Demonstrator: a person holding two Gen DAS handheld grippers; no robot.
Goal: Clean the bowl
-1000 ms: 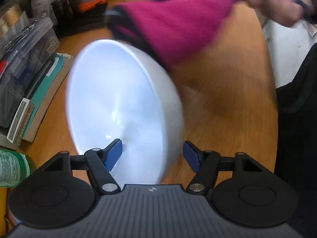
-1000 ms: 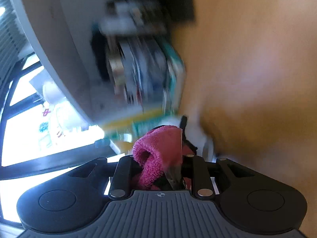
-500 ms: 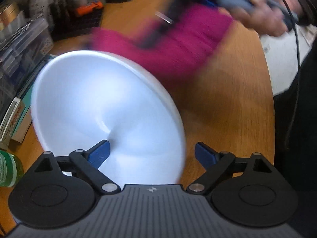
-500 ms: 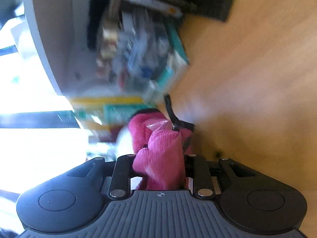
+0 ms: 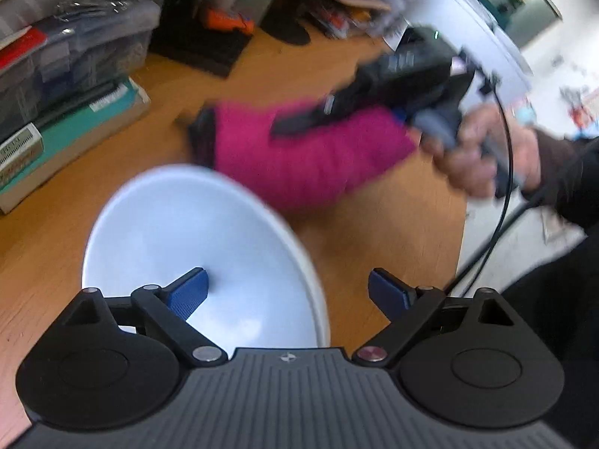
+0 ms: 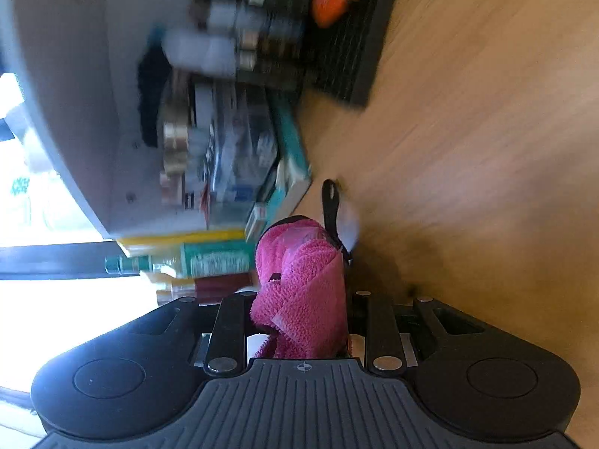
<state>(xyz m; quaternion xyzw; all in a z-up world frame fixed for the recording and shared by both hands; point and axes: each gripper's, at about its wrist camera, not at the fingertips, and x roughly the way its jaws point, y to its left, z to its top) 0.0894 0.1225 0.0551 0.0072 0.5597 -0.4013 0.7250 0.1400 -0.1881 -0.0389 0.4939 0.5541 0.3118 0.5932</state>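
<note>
The white bowl [image 5: 194, 254] sits tipped on the wooden worktop [image 5: 374, 247], filling the lower left of the left wrist view. The left claw [image 5: 288, 293] is spread wide, released: one blue pad lies over the bowl's inside, the other hangs outside its rim at 3 o'clock, neither plainly pressing.

At 1 o'clock from the bowl, the right claw [image 6: 299, 295] is clenched on a pink cloth [image 5: 299, 157], which is blurred and just beyond the far rim, not clearly touching it.

The risk, as I judge it: with nothing gripping the bowl, a sideways push from the cloth could rock or slide it toward the books [image 5: 75, 127] at 10 o'clock. The loosely bunched cloth could also slip from its grip during a hard wipe.
</note>
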